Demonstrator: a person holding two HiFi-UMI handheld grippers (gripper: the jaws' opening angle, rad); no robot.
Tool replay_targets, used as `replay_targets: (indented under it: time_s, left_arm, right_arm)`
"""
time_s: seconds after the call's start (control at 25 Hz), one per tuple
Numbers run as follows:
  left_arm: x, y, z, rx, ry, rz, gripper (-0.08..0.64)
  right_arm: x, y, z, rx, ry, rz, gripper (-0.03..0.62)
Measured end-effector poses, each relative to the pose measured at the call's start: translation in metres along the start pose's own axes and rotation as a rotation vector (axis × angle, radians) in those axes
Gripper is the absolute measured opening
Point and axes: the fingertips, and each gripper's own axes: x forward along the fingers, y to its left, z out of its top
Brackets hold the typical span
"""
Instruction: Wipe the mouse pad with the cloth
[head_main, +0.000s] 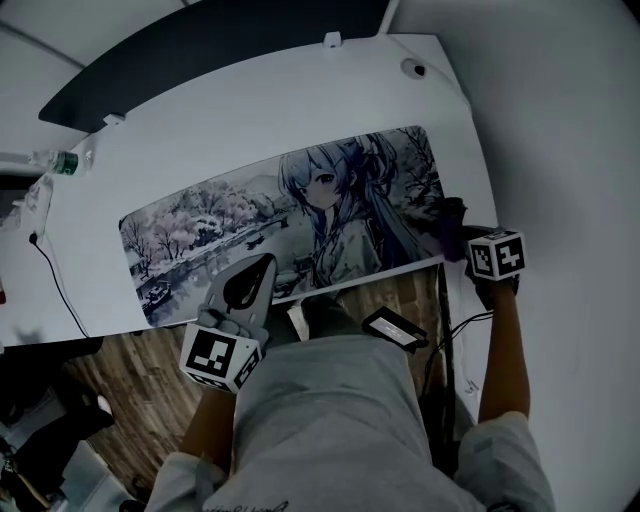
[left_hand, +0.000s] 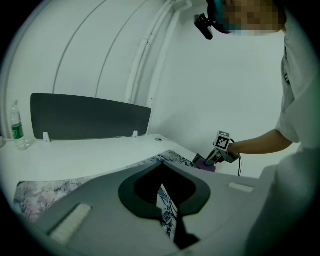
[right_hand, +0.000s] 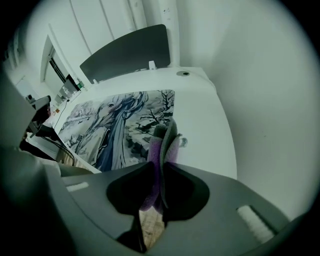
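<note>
A long mouse pad (head_main: 290, 215) printed with an anime figure lies across the white desk (head_main: 200, 110). My right gripper (head_main: 458, 245) is at the pad's right end near the front edge, shut on a purple cloth (head_main: 452, 228). In the right gripper view the cloth (right_hand: 161, 145) sticks up folded from the jaws, just off the pad (right_hand: 110, 120). My left gripper (head_main: 265, 262) hangs over the pad's front edge near its middle. Its jaws are shut with nothing between them, and the pad (left_hand: 35, 197) shows below. The left gripper view also catches the right gripper (left_hand: 212, 159) with the cloth (left_hand: 204, 164).
A dark panel (head_main: 220, 50) stands along the desk's back edge. A water bottle (head_main: 55, 160) is at the far left, with a cable (head_main: 55, 280) trailing over the left front edge. A cable hole (head_main: 412, 68) is in the back right corner. A small dark device (head_main: 395, 328) hangs at my waist.
</note>
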Motion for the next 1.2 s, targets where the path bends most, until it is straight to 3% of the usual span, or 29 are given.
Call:
replay_targets:
  time_s: [0.52, 1.2]
  left_arm:
    - [-0.014, 0.004, -0.006, -0.017, 0.004, 0.047, 0.018]
    - [-0.102, 0.067, -0.025, -0.058, -0.014, 0.118, 0.018]
  right_arm:
    - [0.016, 0.015, 0.002, 0.082, 0.015, 0.056, 0.073]
    - [0.040, 0.129, 0.014, 0.026, 0.070, 0.135, 0.074]
